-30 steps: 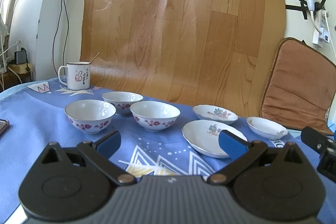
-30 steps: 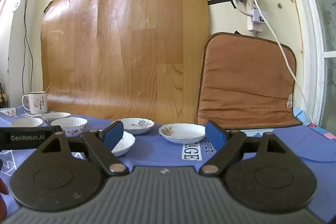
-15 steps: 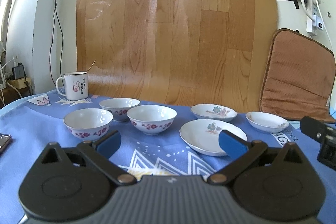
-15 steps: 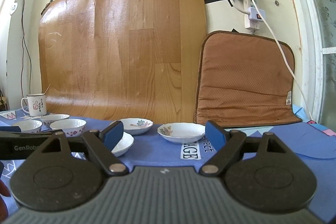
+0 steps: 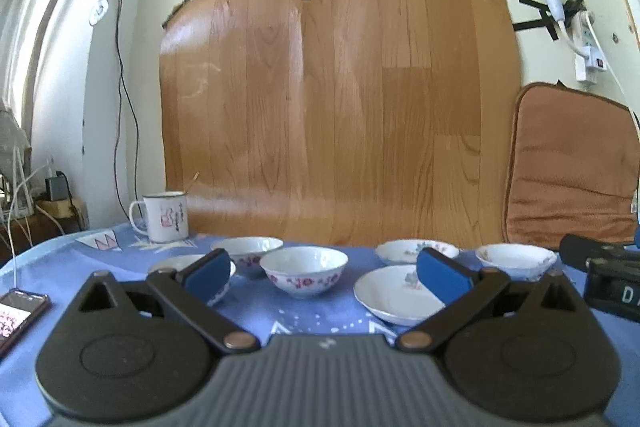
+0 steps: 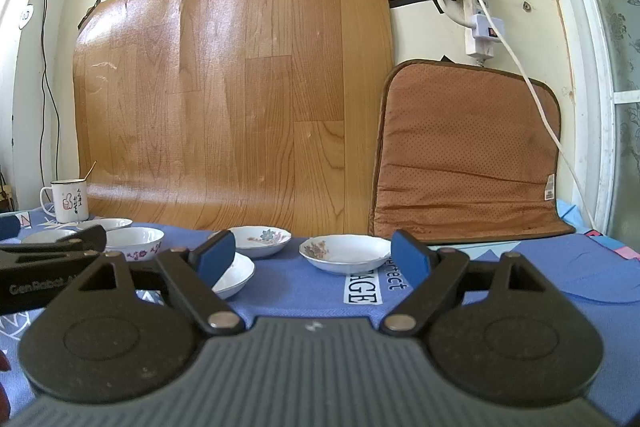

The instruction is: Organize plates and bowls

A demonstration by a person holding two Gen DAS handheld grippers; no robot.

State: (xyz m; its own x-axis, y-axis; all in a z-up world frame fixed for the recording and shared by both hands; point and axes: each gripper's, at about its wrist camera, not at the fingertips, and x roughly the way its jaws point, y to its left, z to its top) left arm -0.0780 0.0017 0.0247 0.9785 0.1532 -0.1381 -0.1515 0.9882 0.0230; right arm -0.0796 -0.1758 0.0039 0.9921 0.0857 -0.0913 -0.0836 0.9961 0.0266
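Three white bowls with red flowers stand on the blue cloth: a middle bowl (image 5: 304, 269), a far bowl (image 5: 247, 249) and a left bowl (image 5: 176, 263) partly hidden behind my left finger. Three shallow flowered plates lie to their right: a near plate (image 5: 394, 293), a far plate (image 5: 416, 251) and a right plate (image 5: 516, 259). My left gripper (image 5: 324, 277) is open and empty, low over the cloth in front of the middle bowl. My right gripper (image 6: 314, 259) is open and empty, in front of the right plate (image 6: 345, 253).
A white enamel mug (image 5: 164, 217) with a stick in it stands at the back left. A phone (image 5: 18, 315) lies at the left edge of the cloth. A wood-pattern sheet (image 5: 340, 107) and a brown cushion (image 6: 464, 155) lean against the wall behind.
Both grippers have dropped lower and tilted up, so the dishes sit lower in view and look flatter. Both stay open. No dish has moved.
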